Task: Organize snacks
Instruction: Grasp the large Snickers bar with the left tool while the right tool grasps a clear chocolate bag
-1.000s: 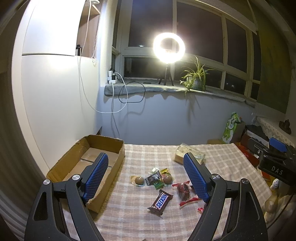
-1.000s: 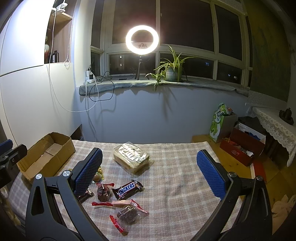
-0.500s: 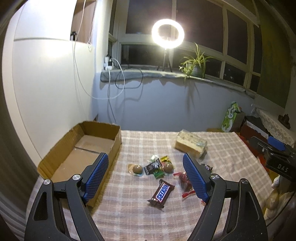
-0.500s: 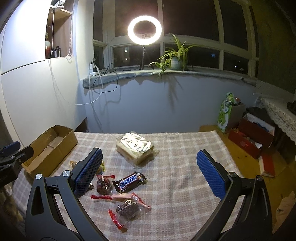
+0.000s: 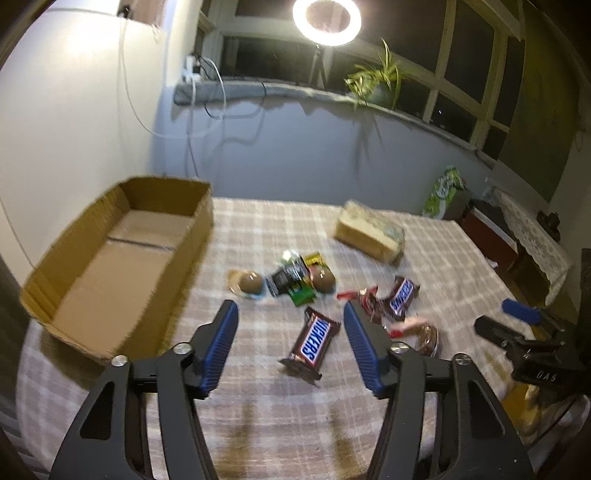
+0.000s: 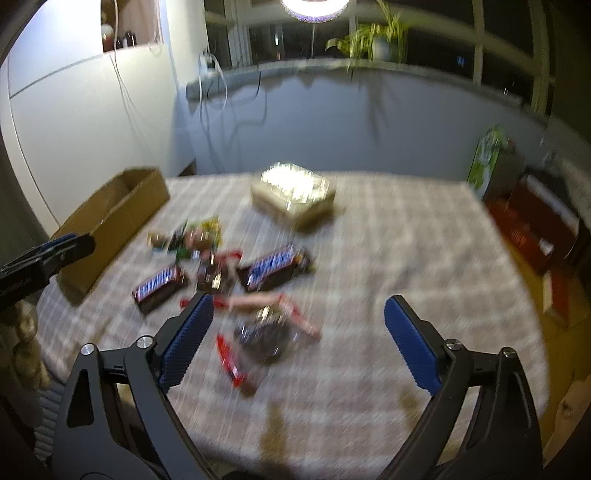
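Note:
Snacks lie in a cluster on the checked tablecloth [image 5: 258, 424]. A Snickers bar [image 5: 314, 341] lies just ahead of my open, empty left gripper [image 5: 290, 314]. A second Snickers bar [image 5: 400, 299], red-wrapped candies [image 5: 417, 332], two round chocolates [image 5: 251, 282] and a dark packet [image 5: 290, 277] lie beyond. A wrapped beige block [image 5: 369, 230] sits farther back. An open cardboard box [image 5: 122, 254] stands at the left. My right gripper [image 6: 297, 319] is open and empty above a dark candy bag [image 6: 264, 338]; the view is blurred.
The right gripper shows at the right edge of the left wrist view [image 5: 524, 332]. A windowsill with a ring light [image 5: 327, 16] and a plant [image 5: 376, 79] lies behind. Boxes and a green bag [image 5: 443, 188] stand on the floor at the right.
Both grippers have tilted down and moved closer to the snack cluster. The left gripper's jaws now frame the near Snickers bar. Both stay open.

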The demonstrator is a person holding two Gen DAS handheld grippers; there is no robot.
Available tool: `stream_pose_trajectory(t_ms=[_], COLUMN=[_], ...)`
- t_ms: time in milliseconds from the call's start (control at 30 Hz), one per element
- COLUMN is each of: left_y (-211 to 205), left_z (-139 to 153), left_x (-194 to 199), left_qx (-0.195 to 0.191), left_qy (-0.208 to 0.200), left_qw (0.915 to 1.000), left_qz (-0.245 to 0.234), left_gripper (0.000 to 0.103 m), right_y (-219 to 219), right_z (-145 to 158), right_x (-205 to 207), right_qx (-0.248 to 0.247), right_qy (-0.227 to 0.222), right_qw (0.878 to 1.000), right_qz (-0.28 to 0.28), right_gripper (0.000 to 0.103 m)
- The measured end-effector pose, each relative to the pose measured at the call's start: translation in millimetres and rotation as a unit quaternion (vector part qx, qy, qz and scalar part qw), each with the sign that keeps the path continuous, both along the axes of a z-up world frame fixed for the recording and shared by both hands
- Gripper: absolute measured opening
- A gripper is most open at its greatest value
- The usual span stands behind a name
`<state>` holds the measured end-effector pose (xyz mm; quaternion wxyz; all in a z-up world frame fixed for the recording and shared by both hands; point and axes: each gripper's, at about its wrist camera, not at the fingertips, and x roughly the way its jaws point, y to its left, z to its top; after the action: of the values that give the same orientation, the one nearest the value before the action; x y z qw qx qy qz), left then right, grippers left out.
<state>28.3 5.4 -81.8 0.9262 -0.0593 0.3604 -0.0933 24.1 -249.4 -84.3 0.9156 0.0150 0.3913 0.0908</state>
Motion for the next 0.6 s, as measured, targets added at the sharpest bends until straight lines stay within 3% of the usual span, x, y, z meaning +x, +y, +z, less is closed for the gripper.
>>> stream_pose_trajectory(t_ms=[133, 300, 600], left_y=[-2.9, -11.8, -26.4], left_z=[-15.3, -29.0, -46.6], left_x=[9.5, 18.8, 34.6], left_qx=[-0.008, 0.012, 0.051], left_qy=[0.027, 0.044, 0.06], left_qw=[0.9995, 0.9984, 0.9948], left_qz=[-0.014, -0.034, -0.065], left_gripper=[0.052, 0.052, 0.052], right_y=[-1.4, 2.6, 13.5], right_z=[-26.4, -50.3, -61.2], right_x=[6.0, 15.3, 31.3], right_qx=[0.045, 0.09, 0.106], right_qy=[0.058, 0.114, 0.141], right_qw=[0.997, 0.989, 0.984], right_qz=[0.001, 0.006, -0.001], right_gripper=[0.089, 0.081, 0.081])
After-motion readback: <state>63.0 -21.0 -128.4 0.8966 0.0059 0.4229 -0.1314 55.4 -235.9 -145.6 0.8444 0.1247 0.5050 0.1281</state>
